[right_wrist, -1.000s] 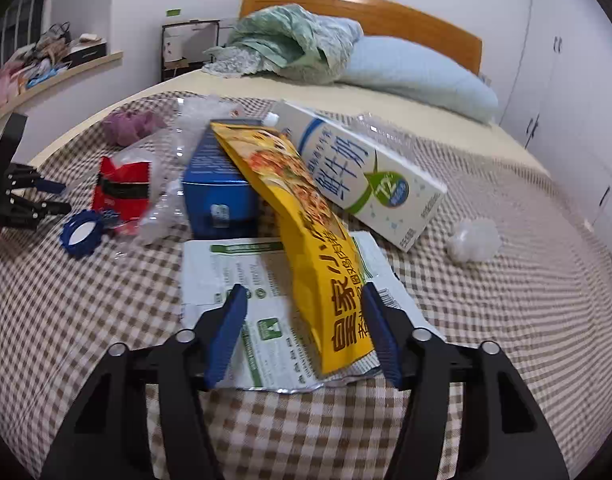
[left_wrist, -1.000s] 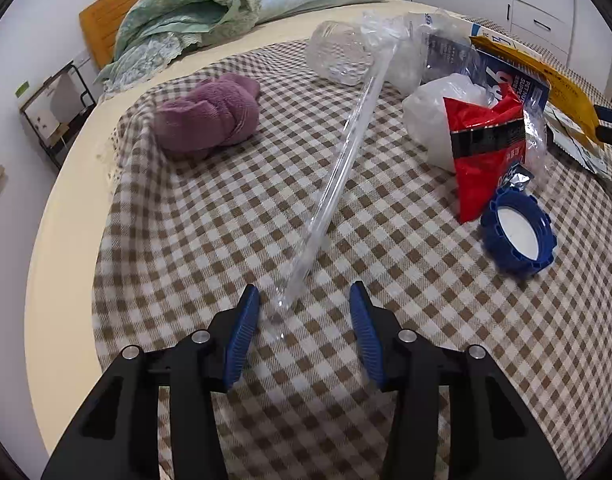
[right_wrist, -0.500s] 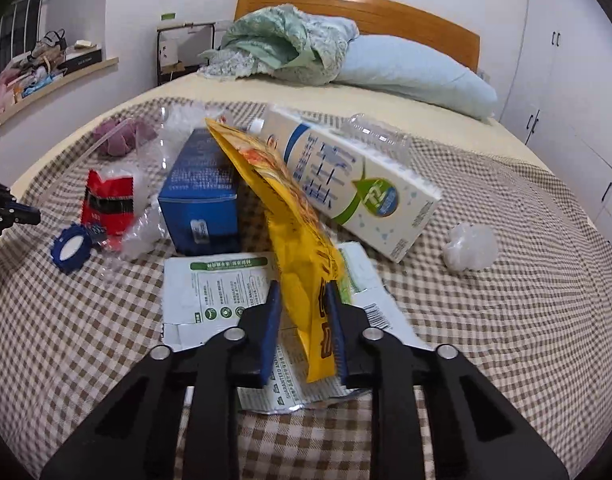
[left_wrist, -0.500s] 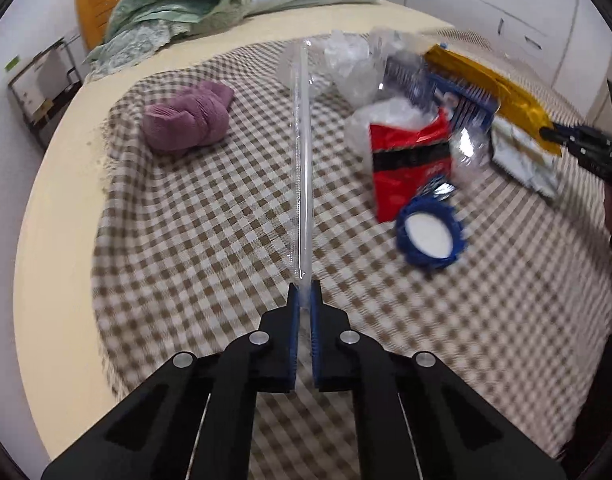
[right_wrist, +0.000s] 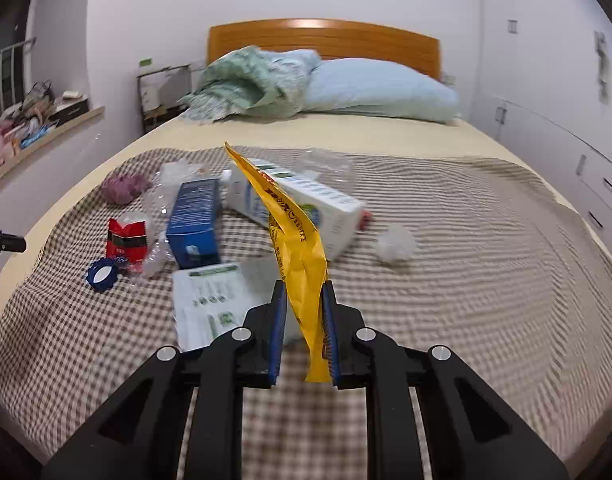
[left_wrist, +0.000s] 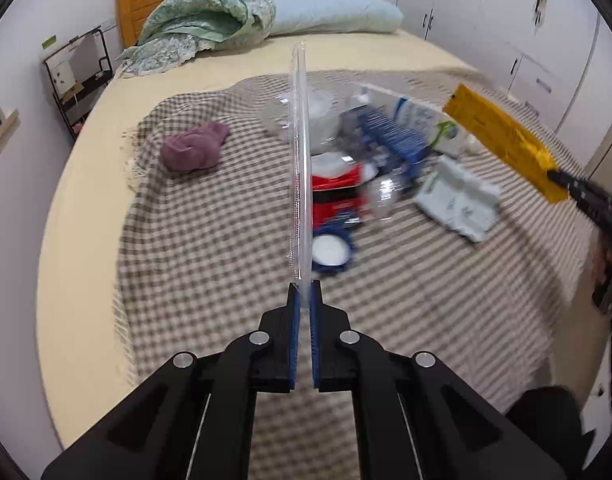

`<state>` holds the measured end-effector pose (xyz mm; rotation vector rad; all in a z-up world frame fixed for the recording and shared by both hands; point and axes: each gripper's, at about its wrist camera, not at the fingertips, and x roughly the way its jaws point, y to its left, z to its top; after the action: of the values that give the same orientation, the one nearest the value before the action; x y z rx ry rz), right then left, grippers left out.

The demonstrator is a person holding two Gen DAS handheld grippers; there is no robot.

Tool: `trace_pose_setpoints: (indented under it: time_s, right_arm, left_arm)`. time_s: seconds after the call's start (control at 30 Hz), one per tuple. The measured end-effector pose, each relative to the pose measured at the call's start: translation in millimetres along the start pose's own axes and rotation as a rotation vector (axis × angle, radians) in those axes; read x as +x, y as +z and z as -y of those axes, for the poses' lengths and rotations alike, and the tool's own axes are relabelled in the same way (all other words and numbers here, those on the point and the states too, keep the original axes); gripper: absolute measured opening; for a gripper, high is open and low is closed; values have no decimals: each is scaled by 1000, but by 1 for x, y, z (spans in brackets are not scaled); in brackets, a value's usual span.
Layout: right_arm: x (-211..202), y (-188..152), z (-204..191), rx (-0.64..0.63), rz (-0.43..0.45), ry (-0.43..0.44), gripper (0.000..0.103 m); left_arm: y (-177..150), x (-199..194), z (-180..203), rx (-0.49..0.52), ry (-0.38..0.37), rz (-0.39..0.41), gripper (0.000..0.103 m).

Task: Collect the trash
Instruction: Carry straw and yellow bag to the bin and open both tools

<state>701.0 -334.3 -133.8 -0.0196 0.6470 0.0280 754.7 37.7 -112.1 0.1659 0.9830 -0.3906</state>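
My left gripper (left_wrist: 304,292) is shut on the near end of a long clear plastic piece (left_wrist: 300,160), seen edge-on. It stands up off the checked blanket (left_wrist: 210,264). My right gripper (right_wrist: 302,292) has a yellow snack bag (right_wrist: 298,248) between its pads. Its jaws are closing on the bag, which hangs lifted above the other litter. In the left wrist view the same yellow snack bag (left_wrist: 502,144) sticks up at the right. Left on the blanket are a blue box (right_wrist: 194,216), a milk carton (right_wrist: 318,204), a red packet (right_wrist: 126,236) and a blue ring lid (right_wrist: 102,274).
A white and green pouch (right_wrist: 214,304) lies flat just ahead of my right gripper. A crumpled white wad (right_wrist: 396,244) sits to the right, a purple cloth (right_wrist: 122,186) far left. Pillow (right_wrist: 378,88) and bedding lie by the headboard. White cabinets (right_wrist: 546,100) line the right wall.
Both grippers went from open to shut, the left on the clear plastic, the right on the yellow bag. Both have since risen and lifted their pieces off the blanket.
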Motion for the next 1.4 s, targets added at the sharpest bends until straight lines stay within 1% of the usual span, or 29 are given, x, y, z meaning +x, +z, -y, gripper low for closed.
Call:
trace_pose_setpoints:
  time_s: [0.1,0.13,0.2,0.23,0.3,0.33,0.4,0.5,0.6,0.63,0.67,0.7,0.73,0.8,0.87,0.9,0.93,1.0,1.03,1.13,1.17,1.23,1.27,1.3,1.33,1.37,1.4]
  right_arm:
    - [-34,-17,27,52,11,-28,17]
    - [-51,-29,39,72,13,-48,17]
    - [-82,-52,59,98,7,-79,18]
    - [-96,-63,68,109,5,-97,18]
    - [-133,-96,95,153,-14,-145,18]
    - [-153,-118,112,179,-29,-173,18]
    - [-179,-149,133,217,-58,-216,18]
    - [-213,-207,163,294,-109,-260,18]
    - [-227,-269,184,364,-186,-283,18]
    - [-227,-288,189,392,-212,-283,18]
    - [-225,-317,196,441,-253,-279,18]
    - [-224,-336,201,471,-278,-281,18]
    - [-220,-358,206,500,-311,-282,18]
    - [-210,-393,213,557,-363,-268,18]
    - [-195,-423,218,595,-417,-246,18]
    - [-185,-437,220,605,-439,-241,18]
    - [-169,-453,223,620,-474,-226,18]
    - [-147,-474,226,643,-512,-218,18]
    - [-131,-487,227,646,-546,-217,18]
    - [-107,-513,232,680,-586,-209,18]
    - [-96,-523,232,684,-610,-197,18]
    - [-90,-534,236,686,-622,-200,22]
    - [-87,-537,237,690,-622,-209,26]
    - [-84,-540,238,694,-626,-205,38]
    - [-82,-543,240,695,-628,-207,59]
    - [-81,-544,240,690,-612,-218,65]
    - [-84,-544,241,688,-589,-225,65]
  left_arm:
    - [-4,-8,33,8,-7,8,2]
    - [-8,-11,47,9,-5,-4,2]
    - [-17,-18,74,18,-29,-17,2]
    - [-24,-27,99,45,-49,-17,2]
    - [-33,-37,130,79,-82,-14,2]
    - [-40,-45,160,116,-110,-14,2]
    - [-50,-51,195,152,-153,-17,2]
    - [-72,-51,265,212,-234,-44,2]
    - [-103,-35,338,249,-330,-115,2]
    - [-114,-26,365,249,-369,-155,2]
    - [-124,-16,387,247,-396,-195,2]
    - [-137,-3,415,247,-429,-256,2]
    - [-145,5,430,245,-443,-291,2]
    - [-165,30,466,250,-463,-383,2]
    - [-188,65,500,247,-447,-497,2]
    - [-200,89,516,239,-427,-572,2]
    - [-209,108,526,225,-407,-624,2]
    - [-222,135,537,205,-367,-695,2]
    - [-231,153,547,185,-340,-732,2]
    - [-242,183,569,192,-270,-771,2]
    - [-249,196,576,184,-242,-808,2]
    - [-261,217,588,194,-207,-864,2]
    - [-264,228,589,206,-179,-883,2]
    - [-267,235,593,221,-164,-898,2]
    - [-271,246,600,249,-133,-909,2]
    - [-273,250,599,264,-116,-912,2]
    - [-277,256,603,282,-101,-913,2]
